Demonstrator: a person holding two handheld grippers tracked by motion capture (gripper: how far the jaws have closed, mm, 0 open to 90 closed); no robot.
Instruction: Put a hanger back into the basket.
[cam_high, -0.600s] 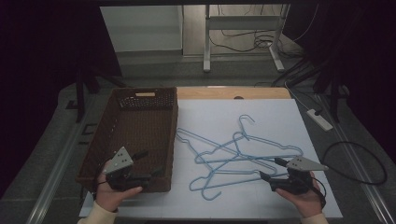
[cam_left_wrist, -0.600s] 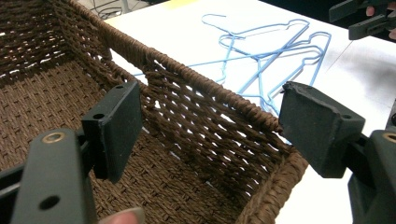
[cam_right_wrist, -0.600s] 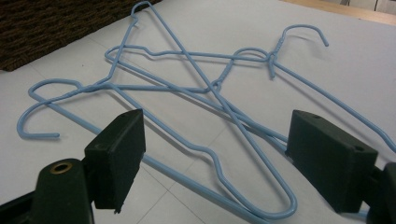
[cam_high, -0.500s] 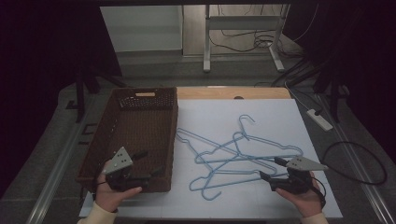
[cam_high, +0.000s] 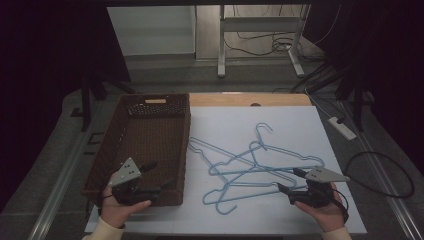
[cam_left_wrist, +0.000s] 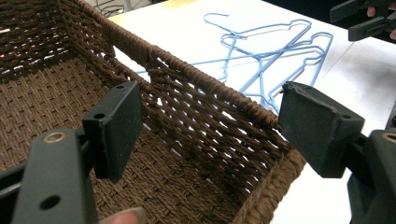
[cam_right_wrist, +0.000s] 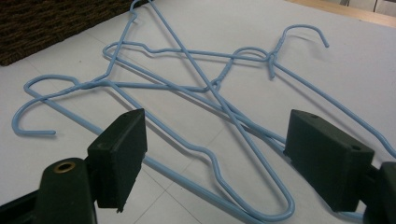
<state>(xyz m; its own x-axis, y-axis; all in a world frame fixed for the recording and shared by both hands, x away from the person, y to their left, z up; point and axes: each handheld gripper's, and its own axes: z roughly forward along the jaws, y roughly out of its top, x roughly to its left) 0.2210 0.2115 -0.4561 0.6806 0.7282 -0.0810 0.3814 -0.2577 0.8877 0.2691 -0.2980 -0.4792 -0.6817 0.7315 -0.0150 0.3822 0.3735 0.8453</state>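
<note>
Three light-blue wire hangers lie tangled on the white table, right of a brown woven basket with nothing in it. My left gripper is open over the basket's near right corner; in the left gripper view its jaws straddle the basket's wall, with the hangers beyond. My right gripper is open just above the table at the hangers' near right end. In the right gripper view its jaws flank the lowest hanger's loop without touching it.
A wooden strip borders the table's far edge. On the floor at the right lie a power strip and a looped black cable. Metal desk legs stand behind the table. The other gripper shows far off.
</note>
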